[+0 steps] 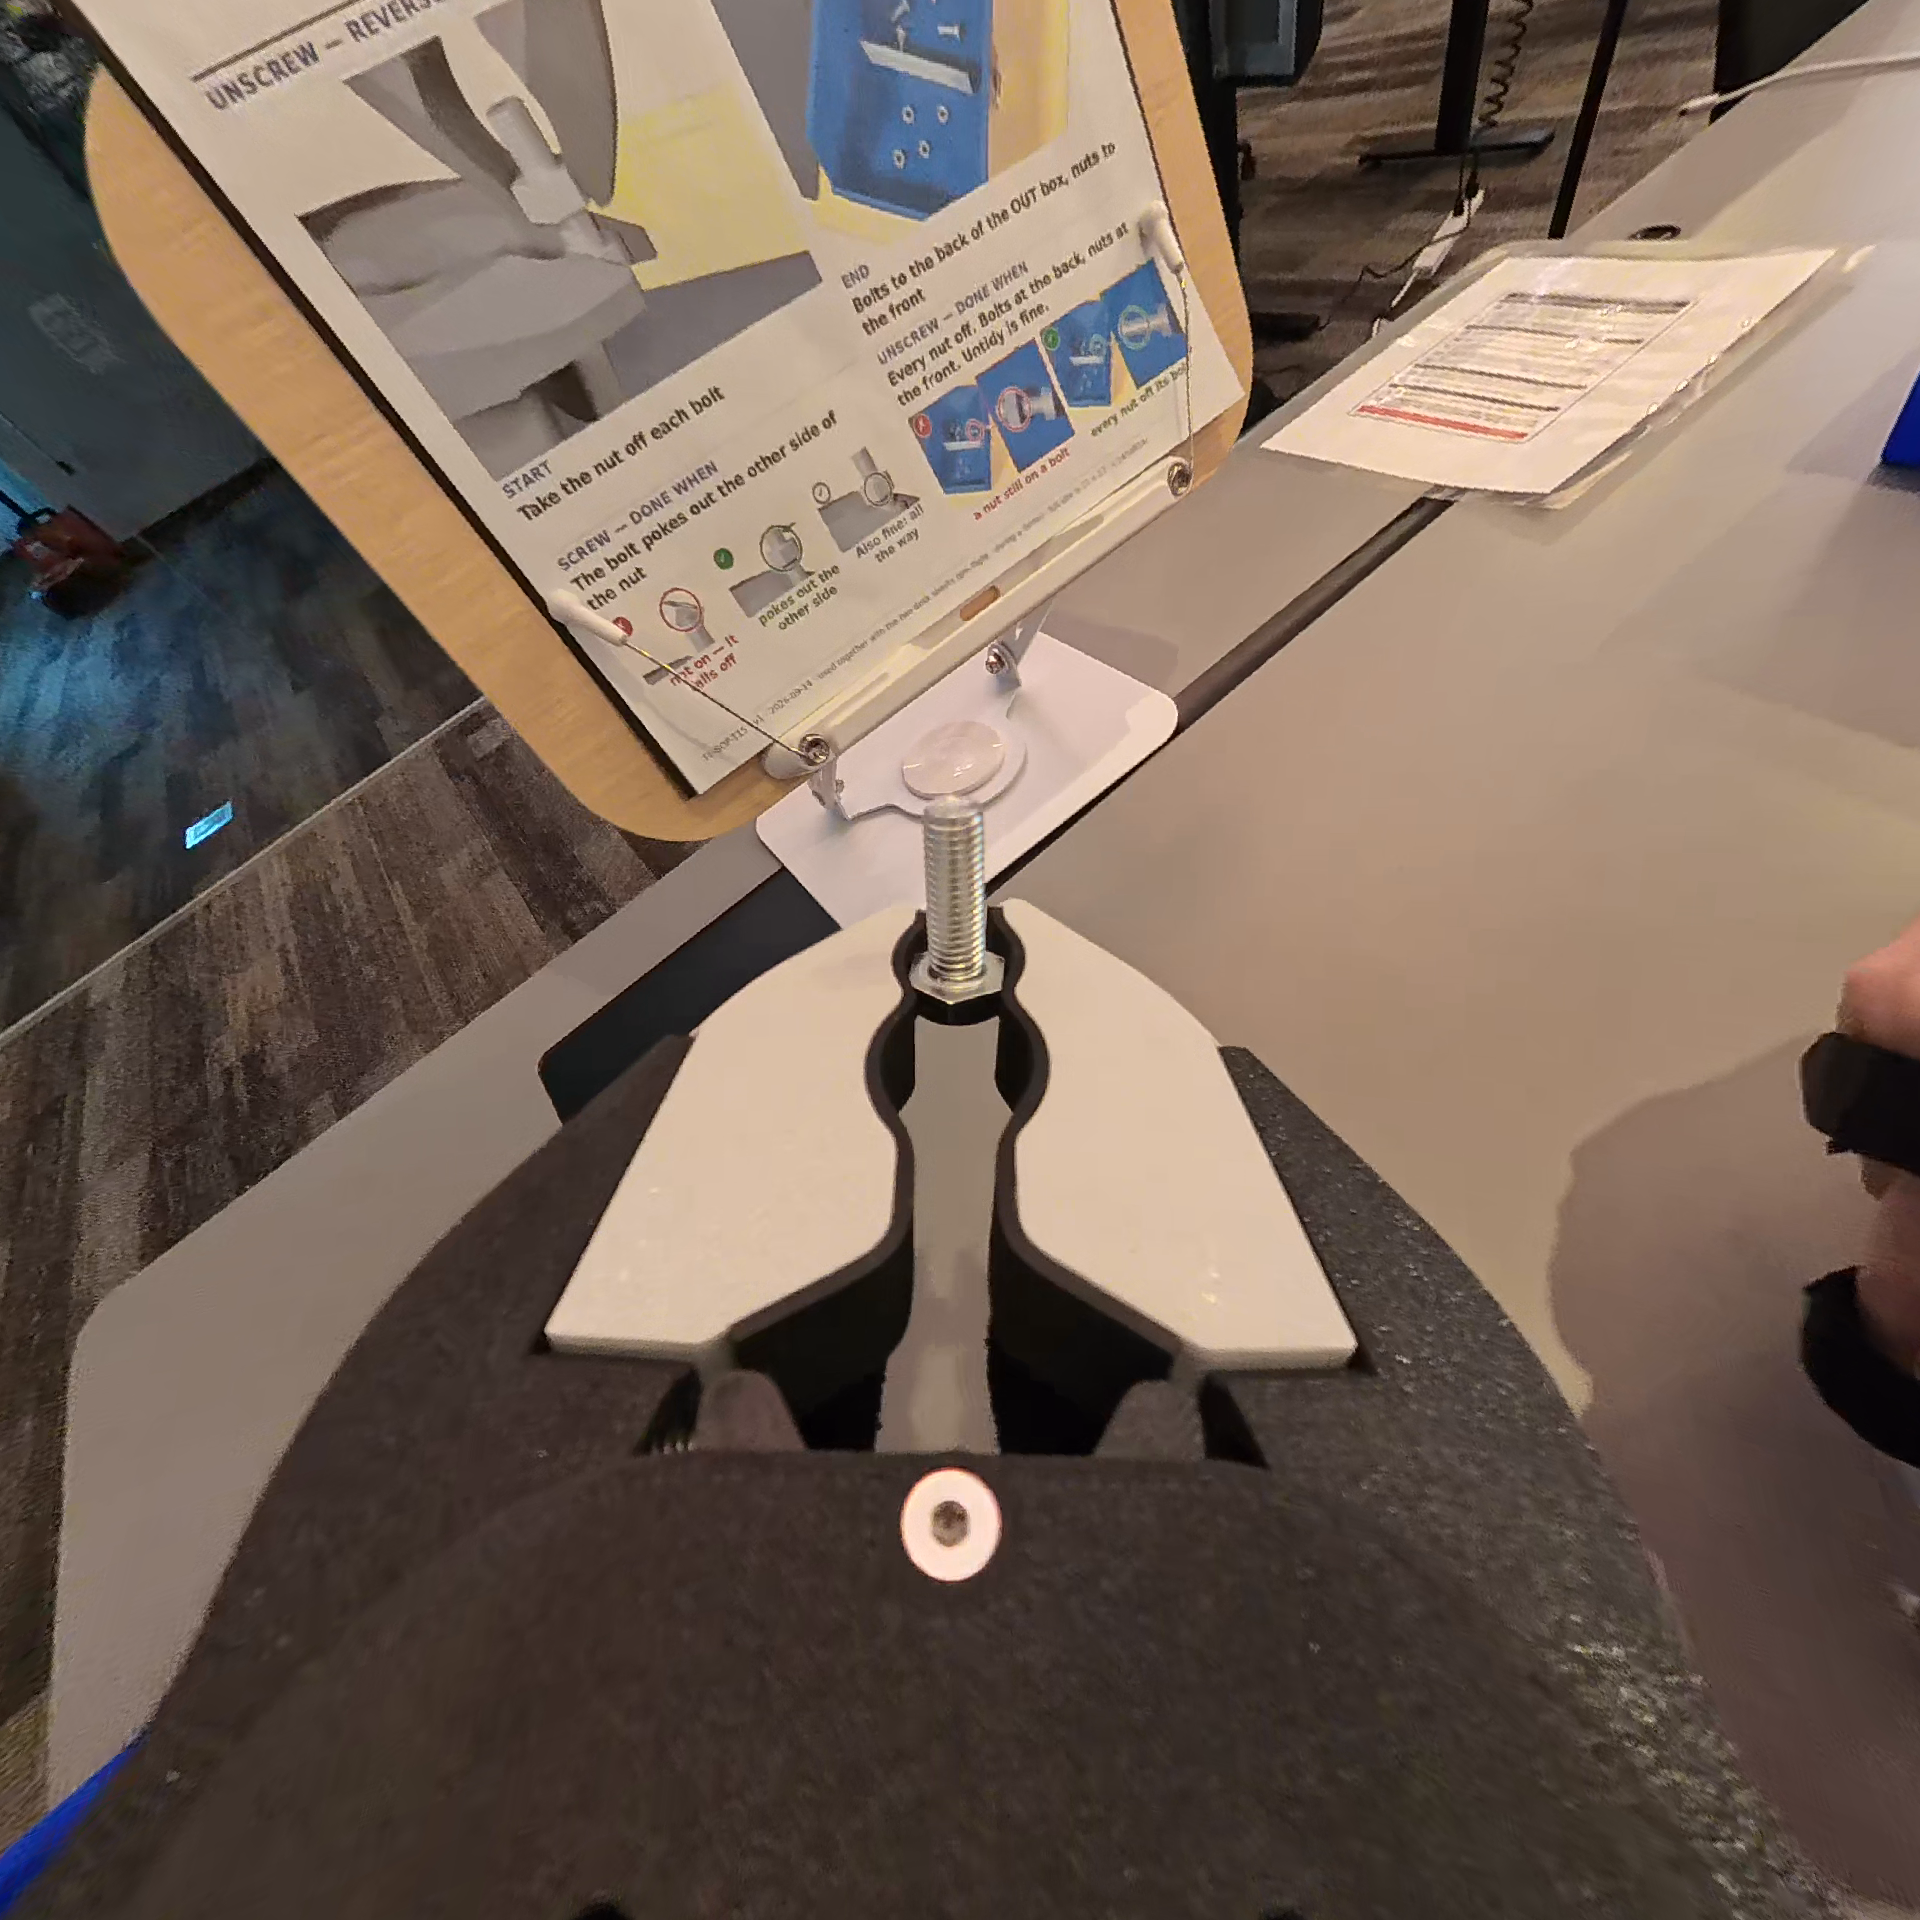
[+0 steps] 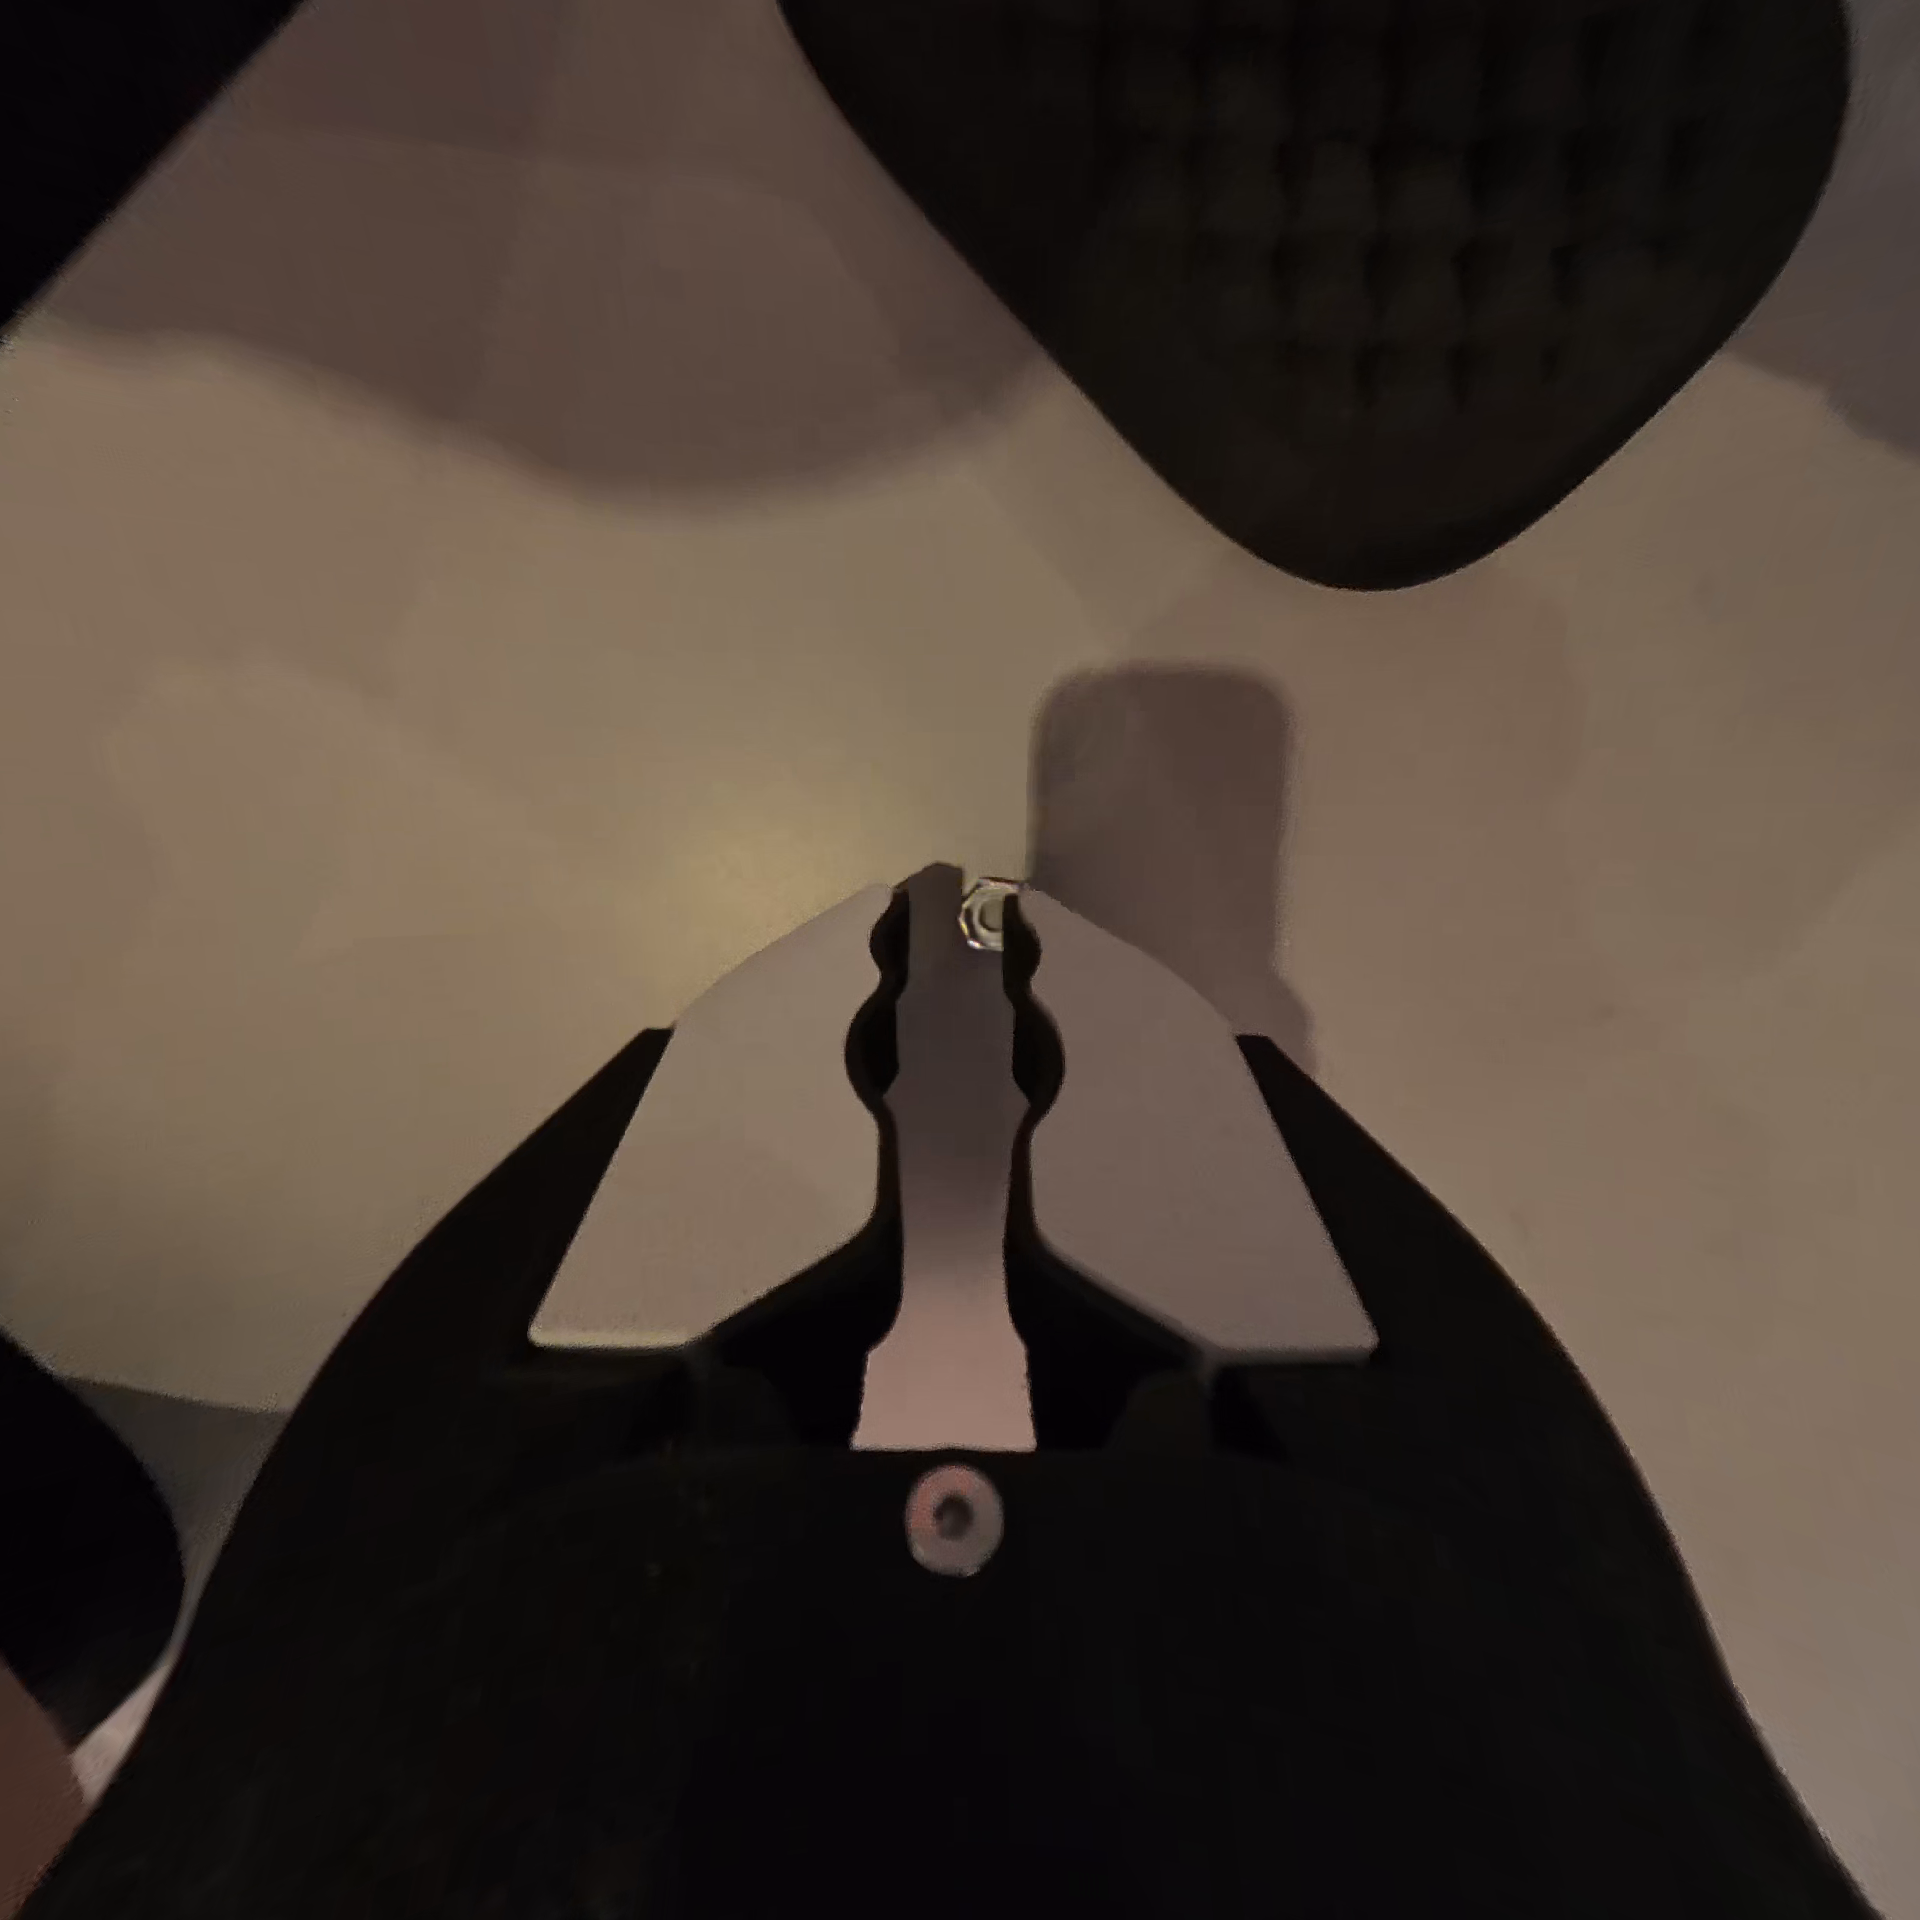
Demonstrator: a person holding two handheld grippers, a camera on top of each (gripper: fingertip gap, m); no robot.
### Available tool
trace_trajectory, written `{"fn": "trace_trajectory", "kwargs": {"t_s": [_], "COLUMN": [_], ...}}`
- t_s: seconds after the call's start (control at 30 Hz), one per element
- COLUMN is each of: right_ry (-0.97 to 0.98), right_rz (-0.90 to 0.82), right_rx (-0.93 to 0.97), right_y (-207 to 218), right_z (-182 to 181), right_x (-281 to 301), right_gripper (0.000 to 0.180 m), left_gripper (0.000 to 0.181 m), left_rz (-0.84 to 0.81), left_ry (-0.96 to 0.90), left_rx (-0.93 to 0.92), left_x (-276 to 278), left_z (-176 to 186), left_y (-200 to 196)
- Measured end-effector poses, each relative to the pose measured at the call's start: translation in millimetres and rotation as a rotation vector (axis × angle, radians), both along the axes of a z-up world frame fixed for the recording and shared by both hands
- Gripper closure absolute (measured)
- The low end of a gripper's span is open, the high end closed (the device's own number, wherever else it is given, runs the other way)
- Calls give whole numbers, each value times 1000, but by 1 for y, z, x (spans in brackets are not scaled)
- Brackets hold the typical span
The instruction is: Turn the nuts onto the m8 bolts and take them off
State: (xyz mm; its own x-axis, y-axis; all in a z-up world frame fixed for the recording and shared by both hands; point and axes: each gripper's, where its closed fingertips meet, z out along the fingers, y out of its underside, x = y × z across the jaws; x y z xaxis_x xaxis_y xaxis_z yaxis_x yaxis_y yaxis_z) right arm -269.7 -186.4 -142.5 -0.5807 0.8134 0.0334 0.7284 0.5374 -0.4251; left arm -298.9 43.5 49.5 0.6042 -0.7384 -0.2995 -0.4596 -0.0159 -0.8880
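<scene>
Alignment being critical, I am holding the zinc-plated threaded steel bolt upright, head pinched in my closed left gripper, while my right gripper, nearly closed, is nipping the small silver hex nut at its tips, for square, unforced starting.

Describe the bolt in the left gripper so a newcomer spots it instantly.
Start at the instruction board on its white stand at the grey table's edge. In front of it the left gripper is shut on a silver threaded bolt, upright, hex head pinched at the tips, its shank bare.

Instruction board; laminated sheet; table
</scene>
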Motion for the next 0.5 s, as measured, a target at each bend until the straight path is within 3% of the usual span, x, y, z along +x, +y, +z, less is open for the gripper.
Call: {"fn": "trace_trajectory", "kwargs": {"t_s": [0.3,0.5], "right_ry": [-35,-54], "right_rz": [46,97], "right_rx": [183,151], "right_y": [17,9], "right_z": [-5,-5], "right_x": [2,-1], "right_gripper": [158,158], "left_gripper": [171,171], "left_rz": [4,-35], "left_ry": [15,-16], "left_rx": [-8,-18], "left_x": [1,10], "left_z": [-3,0], "left_y": [2,-2]}}
